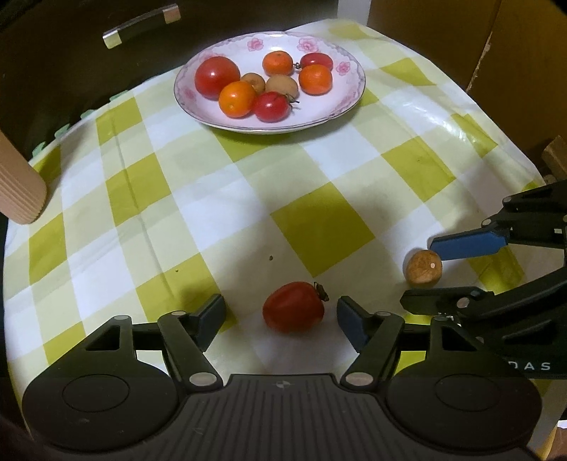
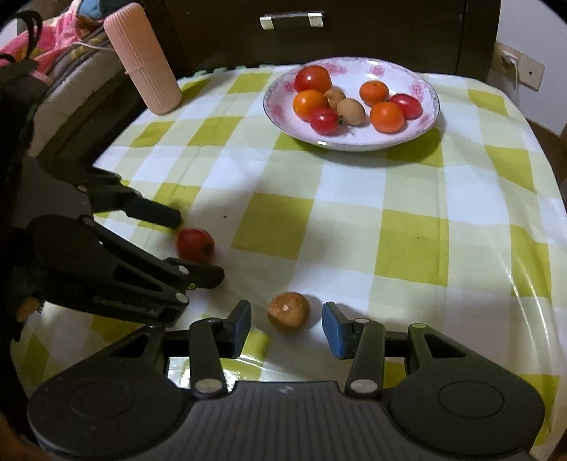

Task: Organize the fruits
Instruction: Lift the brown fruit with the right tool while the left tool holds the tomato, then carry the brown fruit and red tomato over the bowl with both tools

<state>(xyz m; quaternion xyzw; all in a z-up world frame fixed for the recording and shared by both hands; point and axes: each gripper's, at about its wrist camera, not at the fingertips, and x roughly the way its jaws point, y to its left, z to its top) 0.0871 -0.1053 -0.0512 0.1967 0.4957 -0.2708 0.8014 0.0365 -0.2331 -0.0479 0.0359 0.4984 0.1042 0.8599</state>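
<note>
A red tomato (image 1: 293, 306) lies on the checked tablecloth between the fingers of my left gripper (image 1: 280, 314), which is open with a gap on both sides. A small brown fruit (image 2: 288, 311) lies between the blue pads of my right gripper (image 2: 287, 321), also open and not touching it. Each gripper shows in the other's view: the right gripper (image 1: 420, 275) around the brown fruit (image 1: 423, 271), the left gripper (image 2: 198, 246) around the tomato (image 2: 195, 245). At the far side, a flowered white plate (image 1: 269, 126) (image 2: 354, 145) holds several tomatoes, oranges and brown fruits.
A pink ribbed cylinder (image 2: 143, 60) (image 1: 17, 188) stands at the table's far left corner. A dark cabinet with a metal drawer handle (image 2: 292, 19) is behind the table. Cardboard boxes (image 1: 496, 53) stand beyond the right edge.
</note>
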